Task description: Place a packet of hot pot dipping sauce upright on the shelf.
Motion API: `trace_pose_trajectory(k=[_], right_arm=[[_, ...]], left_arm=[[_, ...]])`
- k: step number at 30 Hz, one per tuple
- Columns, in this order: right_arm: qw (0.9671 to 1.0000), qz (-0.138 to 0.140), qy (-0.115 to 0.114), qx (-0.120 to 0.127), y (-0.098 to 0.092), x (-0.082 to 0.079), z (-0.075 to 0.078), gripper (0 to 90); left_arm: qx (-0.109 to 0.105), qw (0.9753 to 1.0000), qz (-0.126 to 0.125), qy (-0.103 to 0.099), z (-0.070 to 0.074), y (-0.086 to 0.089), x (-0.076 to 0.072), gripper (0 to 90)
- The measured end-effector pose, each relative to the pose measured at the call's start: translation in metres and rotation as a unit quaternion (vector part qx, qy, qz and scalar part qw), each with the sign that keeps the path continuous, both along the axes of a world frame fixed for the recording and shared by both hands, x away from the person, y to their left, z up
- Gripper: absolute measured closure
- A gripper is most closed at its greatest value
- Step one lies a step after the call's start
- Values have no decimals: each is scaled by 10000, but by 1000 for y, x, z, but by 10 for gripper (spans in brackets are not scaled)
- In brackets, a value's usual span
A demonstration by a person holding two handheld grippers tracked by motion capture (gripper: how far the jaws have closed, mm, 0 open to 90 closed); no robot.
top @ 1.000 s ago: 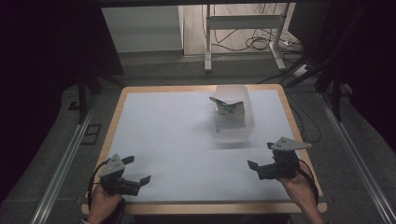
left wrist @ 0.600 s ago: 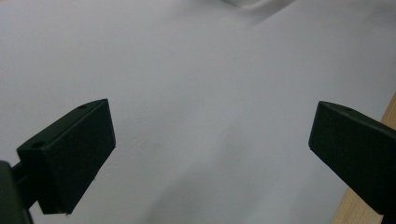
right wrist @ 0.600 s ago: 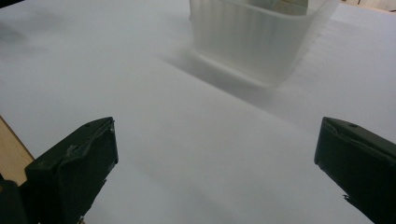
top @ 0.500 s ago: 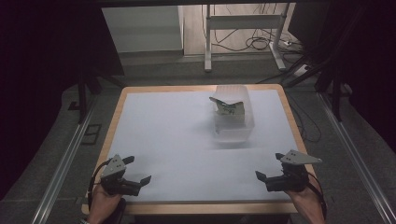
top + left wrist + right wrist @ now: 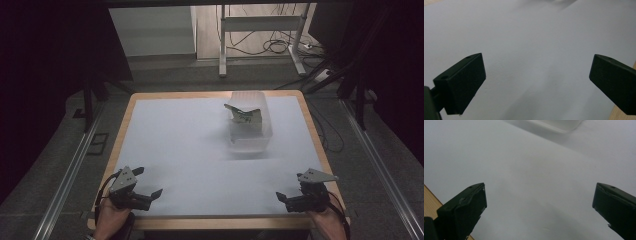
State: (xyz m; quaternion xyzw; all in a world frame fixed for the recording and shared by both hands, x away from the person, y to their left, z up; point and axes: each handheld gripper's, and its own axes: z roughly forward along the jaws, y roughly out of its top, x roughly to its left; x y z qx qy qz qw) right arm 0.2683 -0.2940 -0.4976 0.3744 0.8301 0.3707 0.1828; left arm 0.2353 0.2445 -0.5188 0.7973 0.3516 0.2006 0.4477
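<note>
The left gripper point(image 5: 145, 186) sat at the near left corner of the table point(image 5: 210, 165), its jaws spread wide with nothing between them, and the left gripper view showed bare white surface in the gap. The right gripper point(image 5: 289, 199) rested at the near right corner, just inside the wooden edge, jaws equally wide apart and empty. Both were held low over the table by the person's hands at the near edge. The clear plastic container point(image 5: 248, 125) stood well apart from both, toward the far edge and right of centre, with a crumpled, dark packet point(image 5: 243, 116) lying in it and sticking up above the rim; a corner of the container point(image 5: 554, 124) also showed at the top of the right gripper view. The likely work was a reach for the packet or the container. The main risk looked to be the container's light, see-through wall: a jaw coming in low could strike it and slide it across the smooth surface toward the far edge. The packet seemed thin and crinkled, so a pinch on one flap might slip or drag the container up with it. A long reach from the near corners might also leave the jaws badly lined up on arrival.
</note>
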Motion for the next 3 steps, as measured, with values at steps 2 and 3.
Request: trace_pose_trajectory(k=[2, 3], right_arm=[[10000, 18, -22, -5, -1, 0, 0, 0], [10000, 18, -22, -5, -1, 0, 0, 0]], left_arm=[[11, 10000, -2, -8, 0, -1, 0, 5], [11, 10000, -2, -8, 0, -1, 0, 5]])
